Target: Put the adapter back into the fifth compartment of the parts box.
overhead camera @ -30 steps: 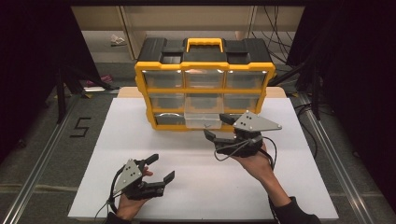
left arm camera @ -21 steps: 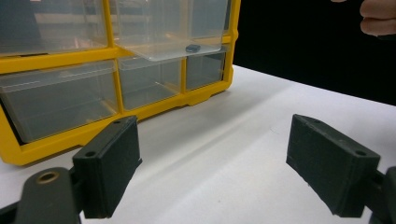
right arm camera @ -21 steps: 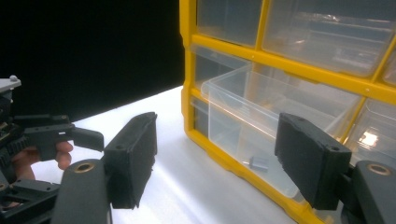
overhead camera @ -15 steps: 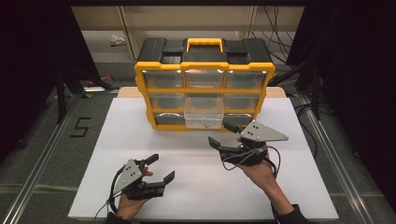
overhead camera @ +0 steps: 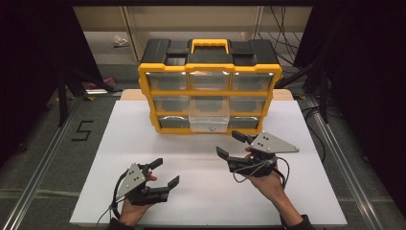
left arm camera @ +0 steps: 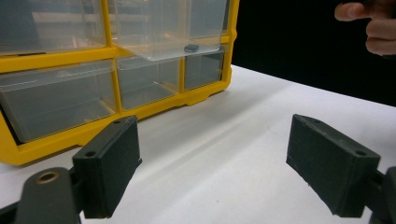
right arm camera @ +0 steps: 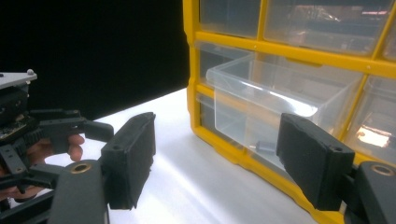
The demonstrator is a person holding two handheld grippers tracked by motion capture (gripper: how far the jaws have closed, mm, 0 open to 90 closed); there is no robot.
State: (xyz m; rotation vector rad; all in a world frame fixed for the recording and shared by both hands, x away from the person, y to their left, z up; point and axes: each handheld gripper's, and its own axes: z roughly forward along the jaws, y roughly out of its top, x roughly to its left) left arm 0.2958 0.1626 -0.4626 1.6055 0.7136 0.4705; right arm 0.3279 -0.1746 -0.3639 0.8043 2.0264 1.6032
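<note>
Right gripper (overhead camera: 235,145), held in the person's right hand (overhead camera: 263,178) above the near right part of the white worktop (overhead camera: 191,158): its two black jaws stand wide apart with nothing between them, and they have just been opening a little further. In the high view it points left and slightly away, toward the storage cabinet, and sits just in front of the cabinet's lower right corner without touching it. A grey three-cornered plate (overhead camera: 274,143) rides on its top and a dark cable loops beneath it.

Left gripper (overhead camera: 165,172), held in the left hand (overhead camera: 131,207) at the near left of the worktop: jaws likewise apart and empty, resting low over the bare surface, well apart from the right gripper.

Yellow storage cabinet (overhead camera: 210,91), with black top and yellow carrying handle, stands upright at the far middle of the worktop; it holds three rows of three clear drawers. The pulled-out drawer (overhead camera: 209,119) belongs to the middle column, low in the cabinet, and projects forward from the front face toward the person. In the right gripper view this clear drawer (right arm camera: 280,107) lies just beyond the jaws, and a small dark object (right arm camera: 266,147) rests on its floor; the same small piece (left arm camera: 191,47) shows in the left gripper view, near the drawer's front edge.
</note>
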